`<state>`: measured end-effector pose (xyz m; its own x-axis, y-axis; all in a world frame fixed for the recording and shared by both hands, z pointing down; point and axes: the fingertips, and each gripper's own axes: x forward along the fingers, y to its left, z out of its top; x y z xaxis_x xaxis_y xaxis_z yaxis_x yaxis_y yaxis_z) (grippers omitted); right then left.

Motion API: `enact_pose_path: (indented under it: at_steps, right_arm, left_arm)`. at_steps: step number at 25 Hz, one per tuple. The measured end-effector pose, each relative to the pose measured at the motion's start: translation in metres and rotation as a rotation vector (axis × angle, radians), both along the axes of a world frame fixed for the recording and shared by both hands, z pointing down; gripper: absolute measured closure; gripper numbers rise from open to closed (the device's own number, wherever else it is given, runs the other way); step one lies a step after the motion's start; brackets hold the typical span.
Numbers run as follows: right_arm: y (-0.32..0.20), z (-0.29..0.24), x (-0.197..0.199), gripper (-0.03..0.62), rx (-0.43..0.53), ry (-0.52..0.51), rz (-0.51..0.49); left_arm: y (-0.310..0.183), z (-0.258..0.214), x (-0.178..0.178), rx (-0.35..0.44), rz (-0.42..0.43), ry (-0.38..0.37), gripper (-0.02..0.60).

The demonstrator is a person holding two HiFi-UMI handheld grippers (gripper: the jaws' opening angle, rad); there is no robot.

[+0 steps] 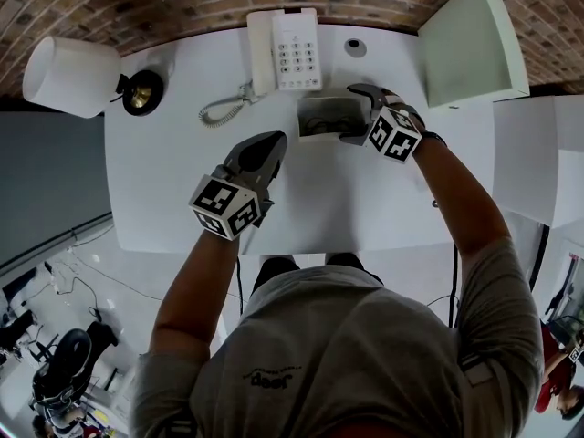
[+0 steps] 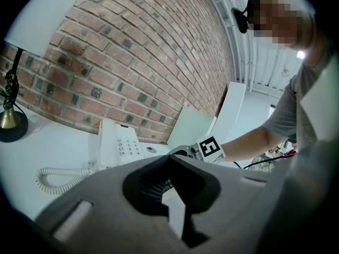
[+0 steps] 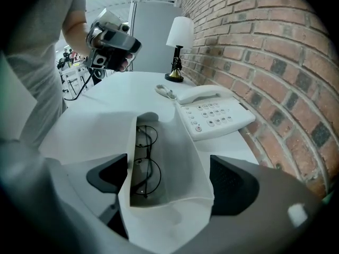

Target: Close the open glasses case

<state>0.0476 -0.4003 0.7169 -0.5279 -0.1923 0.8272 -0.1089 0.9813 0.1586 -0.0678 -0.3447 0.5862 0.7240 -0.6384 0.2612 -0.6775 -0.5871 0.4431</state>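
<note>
The white glasses case (image 1: 321, 117) lies open on the white table (image 1: 164, 181), just in front of the phone. In the right gripper view the case (image 3: 180, 157) holds dark thin-rimmed glasses (image 3: 143, 163), and its lid stands up on the right side. My right gripper (image 1: 354, 115) (image 3: 169, 179) points steeply down over the case, open wide with one jaw on each side of it. My left gripper (image 1: 271, 144) (image 2: 169, 160) hovers to the left of the case, tips together and nothing between them.
A white desk phone (image 1: 285, 51) with a coiled cord (image 1: 222, 108) stands behind the case. A white-shaded lamp (image 1: 71, 76) is at the far left, a pale board (image 1: 470, 44) leans at the far right, and a brick wall runs along the back.
</note>
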Motion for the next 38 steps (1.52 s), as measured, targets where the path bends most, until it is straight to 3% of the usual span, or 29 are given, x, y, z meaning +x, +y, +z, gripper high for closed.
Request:
enact_pose_path:
  at_steps: [6, 8, 18, 22, 25, 29, 38]
  right_arm:
    - [0.008, -0.002, -0.001, 0.140, 0.027, 0.010, 0.010]
    - [0.014, -0.001, -0.001, 0.213, 0.031, 0.015, 0.000]
    - [0.030, -0.003, 0.001, 0.327, 0.160, 0.024, 0.033]
    - [0.047, 0.004, 0.003, 0.404, 0.189, 0.068, 0.020]
    - [0.061, 0.012, 0.003, 0.315, 0.154, 0.101, -0.011]
    - [0.057, 0.009, 0.003, 0.355, 0.150, 0.096, 0.010]
    - [0.057, 0.004, 0.001, 0.329, 0.108, 0.076, 0.038]
  left_arm:
    - [0.001, 0.000, -0.003, -0.003, -0.006, 0.001, 0.584]
    - [0.001, -0.001, -0.004, -0.002, -0.009, 0.003, 0.584]
    - [0.006, -0.004, -0.004, 0.001, -0.014, 0.003, 0.584]
    - [0.009, -0.005, -0.003, 0.002, -0.012, 0.003, 0.584]
    - [0.010, -0.008, -0.002, 0.004, -0.009, 0.005, 0.584]
    - [0.012, -0.010, -0.002, 0.007, -0.013, 0.007, 0.584]
    - [0.013, -0.019, -0.005, 0.022, -0.017, -0.002, 0.584]
